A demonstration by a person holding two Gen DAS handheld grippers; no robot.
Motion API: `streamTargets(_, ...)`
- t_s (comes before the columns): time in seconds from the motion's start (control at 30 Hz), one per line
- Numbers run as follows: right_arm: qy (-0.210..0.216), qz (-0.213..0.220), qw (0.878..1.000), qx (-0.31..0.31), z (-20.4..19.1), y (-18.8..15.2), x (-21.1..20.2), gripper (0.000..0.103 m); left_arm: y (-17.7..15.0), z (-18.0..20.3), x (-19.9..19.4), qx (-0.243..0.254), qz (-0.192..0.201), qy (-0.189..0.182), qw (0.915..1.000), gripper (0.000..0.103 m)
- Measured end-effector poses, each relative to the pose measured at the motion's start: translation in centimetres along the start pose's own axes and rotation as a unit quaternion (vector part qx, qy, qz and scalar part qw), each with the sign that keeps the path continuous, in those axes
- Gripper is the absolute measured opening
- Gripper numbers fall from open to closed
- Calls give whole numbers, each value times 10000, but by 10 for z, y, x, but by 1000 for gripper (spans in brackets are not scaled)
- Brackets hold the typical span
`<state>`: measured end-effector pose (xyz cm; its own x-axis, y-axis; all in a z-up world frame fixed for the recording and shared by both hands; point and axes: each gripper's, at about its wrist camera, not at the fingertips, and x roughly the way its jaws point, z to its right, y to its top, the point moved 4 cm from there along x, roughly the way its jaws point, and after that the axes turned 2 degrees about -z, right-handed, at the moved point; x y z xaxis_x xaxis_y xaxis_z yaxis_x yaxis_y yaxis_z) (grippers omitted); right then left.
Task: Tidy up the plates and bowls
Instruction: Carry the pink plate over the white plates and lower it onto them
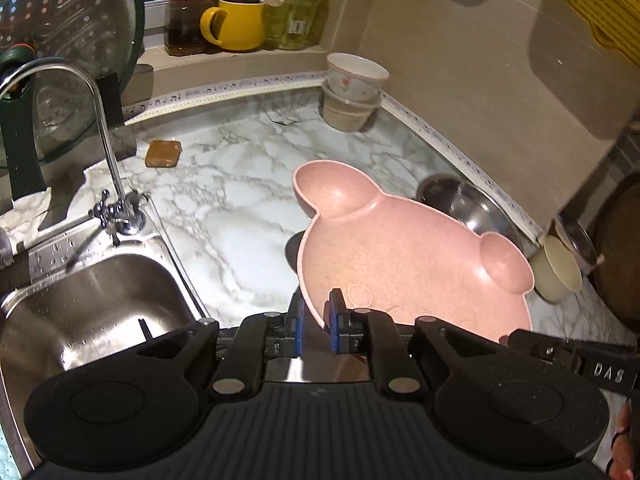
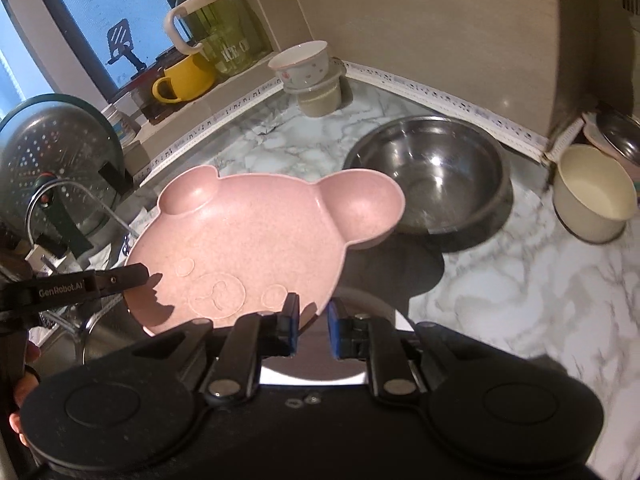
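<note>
Marble worktop [image 1: 224, 200] lies under the pink bear plate [image 2: 256, 236], lifted clear between my two grippers. My left gripper [image 1: 318, 320] and right gripper [image 2: 312, 320] each have jaws clamped narrow on its near rim. Behind it, the steel bowl [image 2: 432, 176] is partly hidden.

"GenRobot.AI" on left tongs [image 2: 138, 276], "DAS" on right tongs [image 1: 516, 338], "ICE" on green jar [image 2: 224, 36]
</note>
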<state>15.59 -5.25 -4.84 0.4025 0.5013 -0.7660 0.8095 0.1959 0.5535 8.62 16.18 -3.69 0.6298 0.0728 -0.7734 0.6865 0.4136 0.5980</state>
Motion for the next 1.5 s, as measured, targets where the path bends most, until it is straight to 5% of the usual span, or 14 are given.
streamTargets(0.6,-42,-238,9997,-42,43,-54,-11,13,-76,22,8,-72,-536,-189,9984,12)
streamTargets(1.5,-133,-464,9988,-112,55,-62,11,11,-92,26,27,-71,-730,-29,9973,12)
